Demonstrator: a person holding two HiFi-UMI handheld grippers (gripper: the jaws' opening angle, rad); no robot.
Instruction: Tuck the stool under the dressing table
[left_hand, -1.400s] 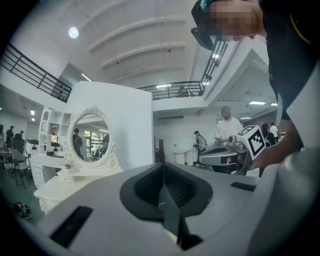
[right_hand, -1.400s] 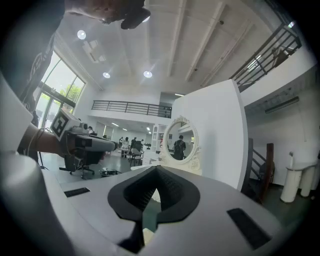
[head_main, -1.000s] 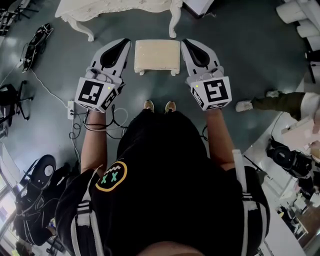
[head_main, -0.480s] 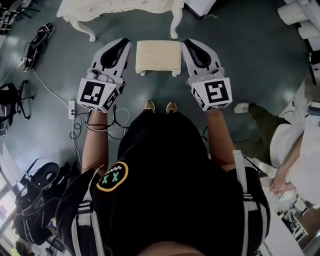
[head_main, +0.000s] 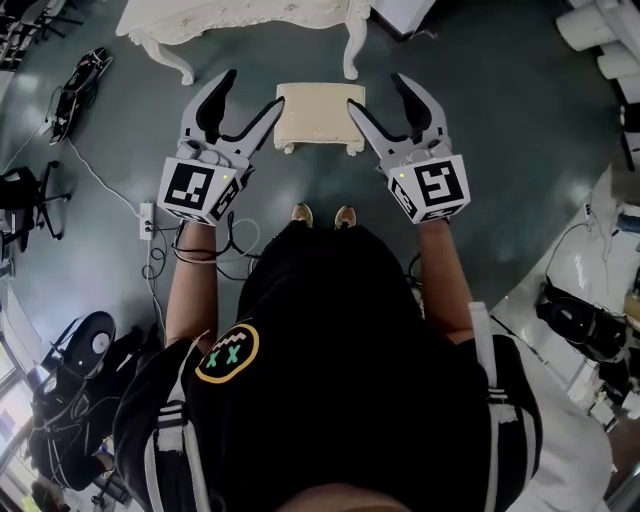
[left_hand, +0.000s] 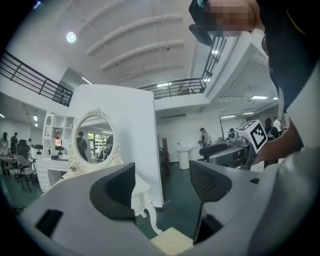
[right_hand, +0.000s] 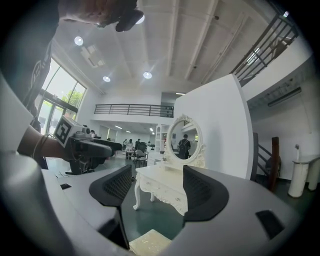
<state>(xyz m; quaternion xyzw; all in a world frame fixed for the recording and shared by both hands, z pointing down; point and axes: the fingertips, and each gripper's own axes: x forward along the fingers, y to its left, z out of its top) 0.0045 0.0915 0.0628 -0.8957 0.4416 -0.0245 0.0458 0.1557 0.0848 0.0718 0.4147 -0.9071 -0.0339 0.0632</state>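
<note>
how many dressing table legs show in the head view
2: the left front leg, and the right front leg beside the stool. Back legs may be hidden under the top.

The stool (head_main: 320, 112) has a cream seat with a rough, woven-cloth look, on pale painted legs. The dressing table (head_main: 240, 12) is carved and painted off-white, with a soft satin sheen. Its mirror (right_hand: 182, 141) is glossy glass in a carved white frame. The floor (head_main: 480, 130) is dark green, smooth and faintly shiny. The left gripper (head_main: 256, 86) and right gripper (head_main: 374, 89), whose jaws have just been opening with nothing between them, have matt grey plastic shells. Their pads (right_hand: 117, 186) are black, ribbed and rubbery-looking. The shirt (head_main: 340, 340) is matt black cloth.
</note>
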